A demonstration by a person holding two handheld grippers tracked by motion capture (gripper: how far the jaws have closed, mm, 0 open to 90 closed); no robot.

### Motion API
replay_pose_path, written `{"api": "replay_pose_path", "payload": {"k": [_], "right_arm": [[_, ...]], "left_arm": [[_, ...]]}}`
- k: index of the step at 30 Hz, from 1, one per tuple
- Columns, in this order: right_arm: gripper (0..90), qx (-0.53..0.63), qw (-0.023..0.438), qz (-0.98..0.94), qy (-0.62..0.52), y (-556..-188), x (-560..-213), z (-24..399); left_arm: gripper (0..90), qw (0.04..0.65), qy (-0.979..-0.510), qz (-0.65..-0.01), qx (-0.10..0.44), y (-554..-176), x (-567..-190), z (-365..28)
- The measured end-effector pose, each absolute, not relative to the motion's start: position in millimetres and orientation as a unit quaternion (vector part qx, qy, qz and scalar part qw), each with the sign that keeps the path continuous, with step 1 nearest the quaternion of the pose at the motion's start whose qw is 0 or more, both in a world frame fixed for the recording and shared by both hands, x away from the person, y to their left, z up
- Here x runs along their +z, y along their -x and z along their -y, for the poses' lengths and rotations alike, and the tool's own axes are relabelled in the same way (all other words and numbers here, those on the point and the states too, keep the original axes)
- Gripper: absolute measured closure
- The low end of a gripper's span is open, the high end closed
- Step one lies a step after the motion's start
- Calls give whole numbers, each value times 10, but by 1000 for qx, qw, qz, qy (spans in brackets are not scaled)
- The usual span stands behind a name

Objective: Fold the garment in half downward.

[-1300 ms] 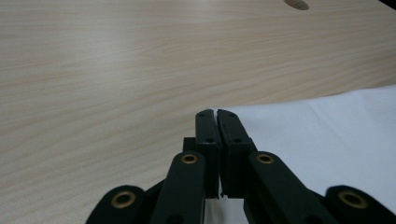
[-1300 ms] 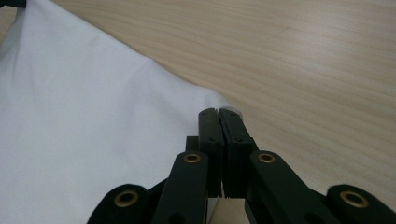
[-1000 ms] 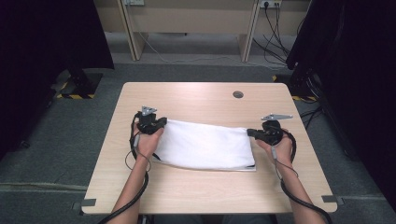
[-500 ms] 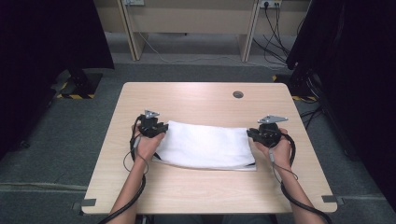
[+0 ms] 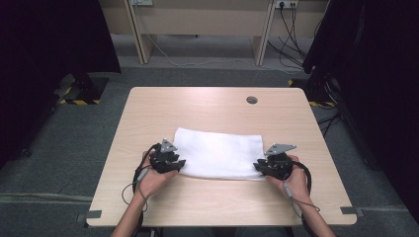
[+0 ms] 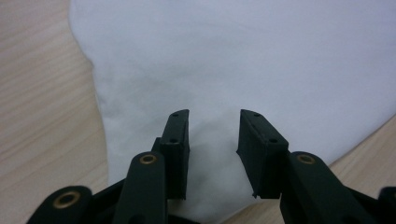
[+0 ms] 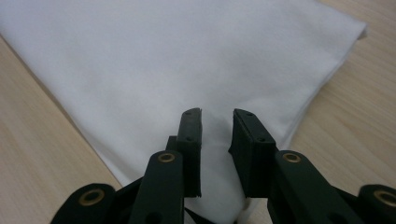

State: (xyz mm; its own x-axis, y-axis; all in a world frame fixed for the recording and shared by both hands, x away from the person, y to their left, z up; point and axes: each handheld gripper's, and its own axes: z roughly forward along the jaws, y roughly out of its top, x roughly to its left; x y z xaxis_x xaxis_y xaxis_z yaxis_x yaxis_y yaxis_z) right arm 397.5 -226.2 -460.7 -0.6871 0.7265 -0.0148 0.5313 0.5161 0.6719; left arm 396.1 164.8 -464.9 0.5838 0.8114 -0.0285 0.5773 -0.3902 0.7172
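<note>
A white folded cloth (image 5: 217, 153) lies flat at the middle of the wooden table (image 5: 197, 106). My left gripper (image 5: 179, 163) is at the cloth's near left corner and my right gripper (image 5: 258, 167) at its near right corner. In the left gripper view the cloth (image 6: 233, 60) runs between the jaws of my left gripper (image 6: 215, 128), which have just been opening; a gap shows on both sides. The right gripper view has the cloth (image 7: 163, 60) corner between the parted jaws of my right gripper (image 7: 217, 123), also just opened, with the pads off the fabric.
A round cable hole (image 5: 252, 99) sits in the table's far right part. Bare wood surrounds the cloth. Behind the table stands a desk frame (image 5: 197, 19) with cables on the floor, and dark curtains hang at both sides.
Both grippers have come from the cloth's far corners toward the person to its near corners and drawn slightly inward. Their jaws have parted. The cloth now looks a little narrower.
</note>
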Motion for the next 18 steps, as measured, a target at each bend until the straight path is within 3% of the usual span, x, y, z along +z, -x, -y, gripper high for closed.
{"api": "replay_pose_path", "payload": {"k": [11, 18], "right_arm": [[728, 345, 176, -849, -360, -3906, -4529, 2306], [712, 356, 142, -866, -323, -3728, -4508, 2150]], "left_arm": [[609, 364, -792, -442, 213, -4032, -4672, -1687], [608, 350, -805, -436, 198, -3898, -4526, -1756]]}}
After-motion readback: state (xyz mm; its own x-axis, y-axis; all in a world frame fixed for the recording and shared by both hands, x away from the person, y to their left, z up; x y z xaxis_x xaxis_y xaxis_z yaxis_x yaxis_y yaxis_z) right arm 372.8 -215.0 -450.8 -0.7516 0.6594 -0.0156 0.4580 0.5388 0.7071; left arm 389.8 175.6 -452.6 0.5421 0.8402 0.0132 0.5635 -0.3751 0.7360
